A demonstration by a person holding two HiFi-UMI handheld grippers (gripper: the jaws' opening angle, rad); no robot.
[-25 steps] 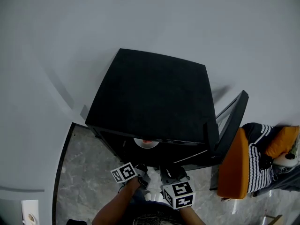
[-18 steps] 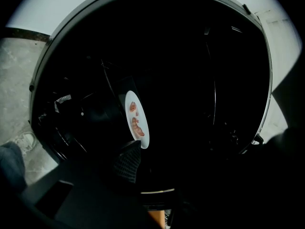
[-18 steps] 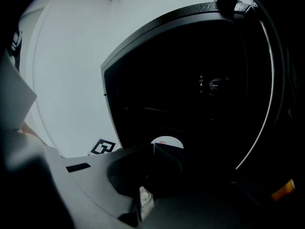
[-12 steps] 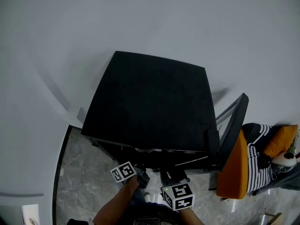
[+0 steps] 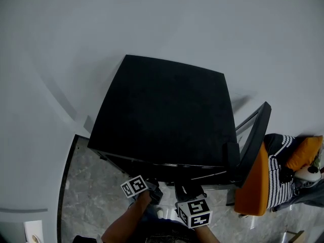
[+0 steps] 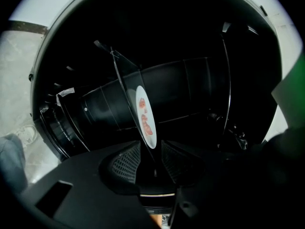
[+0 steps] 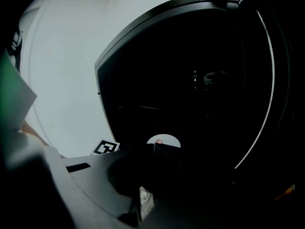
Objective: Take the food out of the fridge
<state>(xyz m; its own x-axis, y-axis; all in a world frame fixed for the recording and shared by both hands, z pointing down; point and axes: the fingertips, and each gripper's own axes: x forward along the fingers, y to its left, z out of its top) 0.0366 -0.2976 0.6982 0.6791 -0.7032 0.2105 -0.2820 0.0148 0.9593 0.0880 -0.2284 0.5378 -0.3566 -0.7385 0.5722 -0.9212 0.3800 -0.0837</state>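
Two grippers at the fridge [image 5: 167, 110] mouth: left gripper [image 6: 150, 149] jaws apart, holding nothing, near rim of plate [image 6: 149, 138] lined up with their gap; right gripper [image 7: 155, 161] jaws too dark to read. Plate of red food [image 6: 147, 124] on a shelf [image 6: 125, 87] inside; judged stiff, light, slick, breakable, so take the near rim, keep level. Head view shows only fridge top and open door [image 5: 253, 135] at right edge; gripper views show the plate.

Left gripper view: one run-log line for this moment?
left gripper: open, straddling rim of plate with red food | right gripper: jaws too dark | fridge door: open
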